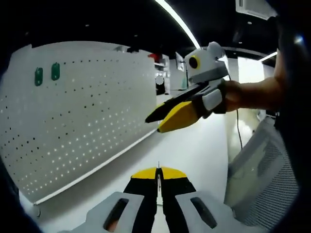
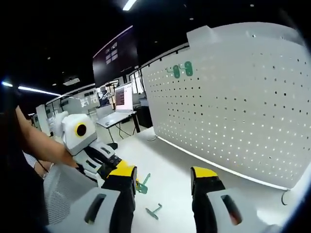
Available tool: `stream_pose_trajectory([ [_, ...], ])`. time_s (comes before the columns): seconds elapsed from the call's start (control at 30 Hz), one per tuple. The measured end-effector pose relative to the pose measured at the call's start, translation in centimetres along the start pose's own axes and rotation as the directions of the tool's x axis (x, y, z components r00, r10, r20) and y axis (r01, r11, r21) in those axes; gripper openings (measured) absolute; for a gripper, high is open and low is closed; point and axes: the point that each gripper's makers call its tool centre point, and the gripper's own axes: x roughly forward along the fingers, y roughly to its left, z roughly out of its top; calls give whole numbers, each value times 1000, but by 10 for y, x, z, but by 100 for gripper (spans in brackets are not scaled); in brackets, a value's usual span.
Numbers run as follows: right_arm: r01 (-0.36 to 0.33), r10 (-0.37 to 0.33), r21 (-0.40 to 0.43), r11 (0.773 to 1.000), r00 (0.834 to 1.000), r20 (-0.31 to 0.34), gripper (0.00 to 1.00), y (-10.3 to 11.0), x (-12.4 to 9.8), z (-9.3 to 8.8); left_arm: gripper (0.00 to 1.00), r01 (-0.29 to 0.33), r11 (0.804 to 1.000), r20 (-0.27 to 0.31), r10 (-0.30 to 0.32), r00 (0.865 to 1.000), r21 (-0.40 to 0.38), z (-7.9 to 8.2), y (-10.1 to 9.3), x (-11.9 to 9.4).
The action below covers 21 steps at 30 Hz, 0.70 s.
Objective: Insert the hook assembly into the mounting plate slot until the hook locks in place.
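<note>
The white pegboard mounting plate (image 1: 82,121) stands upright on the table, with two green hooks (image 1: 47,74) hanging near its top corner. My left gripper (image 1: 158,174) is shut, and a thin edge of a green hook pokes up between its yellow tips. In the right gripper view that green hook (image 2: 142,184) sticks out just past my own left jaw. A second green hook (image 2: 154,210) lies loose on the table below it. My right gripper (image 2: 164,174) is open with nothing in it, facing the pegboard (image 2: 228,102) and the hung hooks (image 2: 182,70). It also shows in the left gripper view (image 1: 154,124), held by a hand.
The white table (image 1: 199,150) runs along the foot of the pegboard. A white mesh basket (image 1: 265,179) stands at the right of the left gripper view. The left gripper's white body (image 2: 80,133) and a person's arm (image 2: 39,141) are at the left. Desks with monitors (image 2: 124,97) stand farther back.
</note>
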Motion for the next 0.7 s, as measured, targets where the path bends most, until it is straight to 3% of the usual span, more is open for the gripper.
stream_pose_trajectory([
  [0.43, -102, 109, 82, 991, 990, -89, 17, 15, -1, -14, 1, 75, 997, 72, -77, 994, 33, 24, -23, -4],
  [0.7, -191, 219, 240, 952, 971, -95, 7, 21, -9, -15, 1, 123, 991, 103, -127, 986, 50, 35, -35, -6],
])
